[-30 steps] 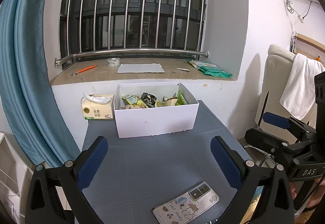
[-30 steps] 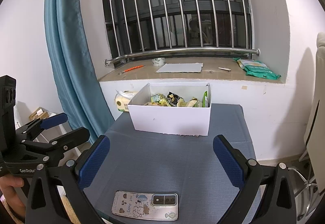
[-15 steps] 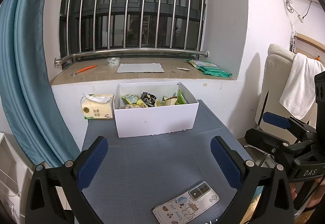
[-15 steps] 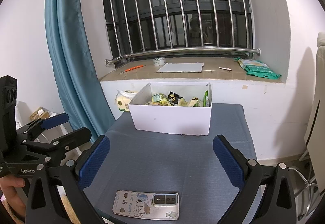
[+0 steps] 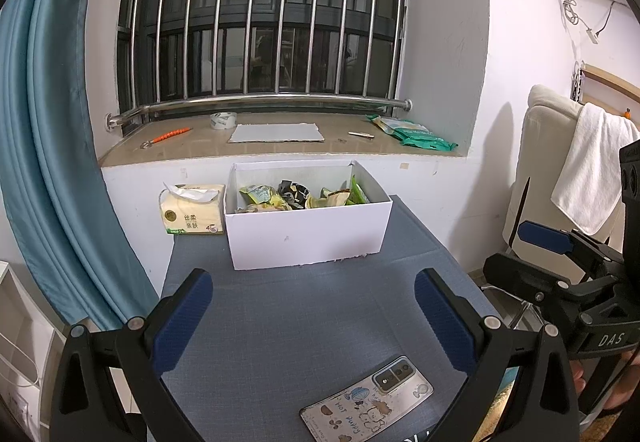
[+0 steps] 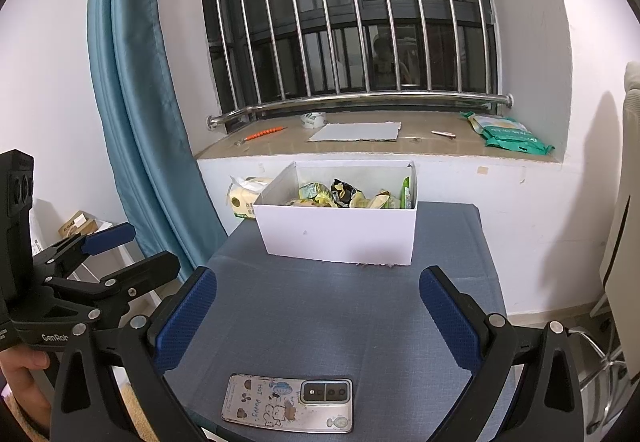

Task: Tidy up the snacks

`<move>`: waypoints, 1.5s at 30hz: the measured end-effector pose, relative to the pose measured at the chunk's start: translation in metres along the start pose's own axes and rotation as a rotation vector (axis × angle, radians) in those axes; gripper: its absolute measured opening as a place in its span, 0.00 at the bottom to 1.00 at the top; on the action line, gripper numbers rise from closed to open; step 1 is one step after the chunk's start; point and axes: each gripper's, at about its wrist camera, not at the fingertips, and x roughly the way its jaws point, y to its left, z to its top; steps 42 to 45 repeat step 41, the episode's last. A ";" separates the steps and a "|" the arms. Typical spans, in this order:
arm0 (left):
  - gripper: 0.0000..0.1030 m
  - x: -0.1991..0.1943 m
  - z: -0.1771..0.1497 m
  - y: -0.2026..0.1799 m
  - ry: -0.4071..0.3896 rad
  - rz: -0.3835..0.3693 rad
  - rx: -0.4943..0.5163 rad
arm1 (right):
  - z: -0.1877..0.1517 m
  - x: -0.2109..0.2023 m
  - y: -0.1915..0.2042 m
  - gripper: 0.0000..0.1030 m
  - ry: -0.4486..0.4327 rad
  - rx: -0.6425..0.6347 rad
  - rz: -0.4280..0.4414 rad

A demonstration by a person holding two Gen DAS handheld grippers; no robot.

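Note:
A white box (image 5: 308, 234) stands at the far end of the blue-grey table (image 5: 304, 310), with several snack packets (image 5: 296, 195) inside it. It also shows in the right wrist view (image 6: 340, 232), with the snack packets (image 6: 348, 195) in it. My left gripper (image 5: 316, 322) is open and empty, held above the table's near end. My right gripper (image 6: 320, 322) is open and empty too, beside it. Each gripper shows in the other's view: the right one (image 5: 560, 262), the left one (image 6: 100, 254).
A phone in a cartoon case (image 5: 368, 400) lies near the table's front edge, also in the right wrist view (image 6: 290, 402). A tissue pack (image 5: 192, 213) sits left of the box. The windowsill (image 5: 280, 145) holds tape, paper and green packets (image 5: 412, 131). A curtain hangs left; a chair with towel (image 5: 588, 169) stands right.

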 end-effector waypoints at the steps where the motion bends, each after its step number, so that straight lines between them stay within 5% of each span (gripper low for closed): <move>1: 1.00 0.000 -0.001 0.000 0.001 0.000 0.000 | 0.000 0.000 0.000 1.00 0.001 0.000 0.001; 45: 1.00 0.001 -0.005 0.002 0.006 -0.032 0.003 | 0.000 0.002 -0.003 1.00 0.018 0.000 0.008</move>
